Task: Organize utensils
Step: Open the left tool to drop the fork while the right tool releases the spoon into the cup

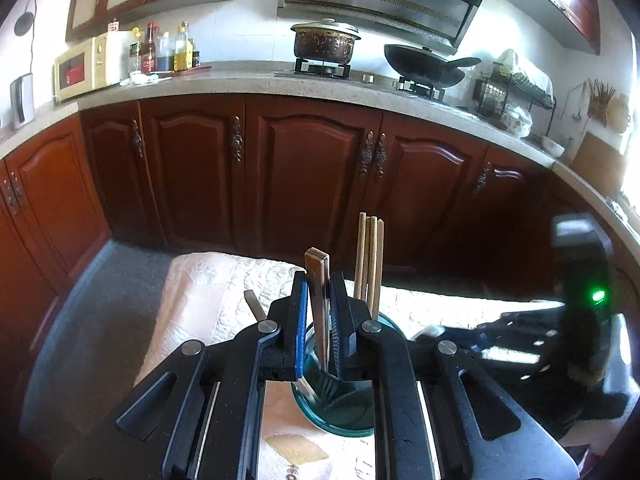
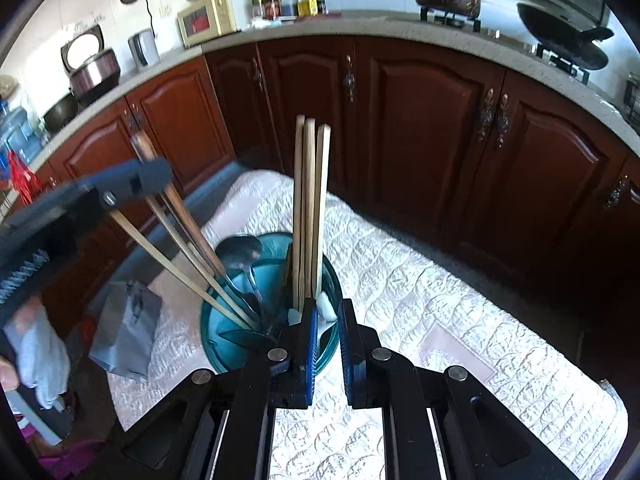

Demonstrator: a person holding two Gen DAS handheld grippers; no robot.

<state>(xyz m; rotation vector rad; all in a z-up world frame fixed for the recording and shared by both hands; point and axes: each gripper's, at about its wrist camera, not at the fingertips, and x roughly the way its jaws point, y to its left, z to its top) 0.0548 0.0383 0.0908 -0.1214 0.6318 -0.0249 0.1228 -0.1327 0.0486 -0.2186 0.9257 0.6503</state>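
A teal round utensil holder [image 1: 340, 408] [image 2: 276, 280] stands on a white quilted cloth. My left gripper [image 1: 319, 308] is shut on a wooden-handled utensil [image 1: 318, 280] whose lower end reaches into the holder. Several wooden chopsticks [image 1: 370, 264] [image 2: 308, 208] stand upright in it. In the right wrist view the holder also carries slanted chopsticks [image 2: 180, 264] and a metal spoon [image 2: 240, 252]. My right gripper [image 2: 328, 324] is slightly open and empty at the holder's near rim. The left gripper [image 2: 80, 200] shows at the left of that view.
The quilted cloth [image 2: 440, 300] covers a low table in front of red-brown kitchen cabinets [image 1: 312, 168]. A grey bag [image 2: 128, 328] lies left of the holder. The counter holds a microwave [image 1: 84, 66], bottles, a pot and a wok.
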